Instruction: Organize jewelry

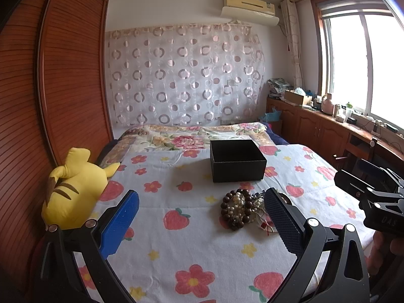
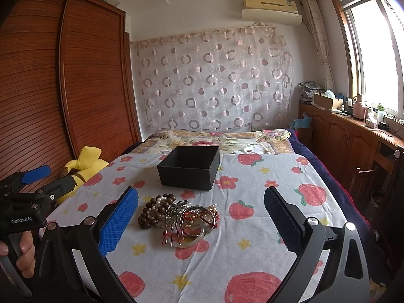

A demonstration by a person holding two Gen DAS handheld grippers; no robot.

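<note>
Both tongs, left (image 1: 202, 223) and right (image 2: 201, 223), hang wide and empty over your jewelry pile (image 2: 176, 217), placed near the open black box (image 2: 189, 168) for short transfers.

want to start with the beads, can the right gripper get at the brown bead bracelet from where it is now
Probably yes. The right gripper is open, and the brown bead bracelet lies uncovered on the bedsheet, just inside its left finger. It is tangled with the pearl strand, which may come along.
</note>
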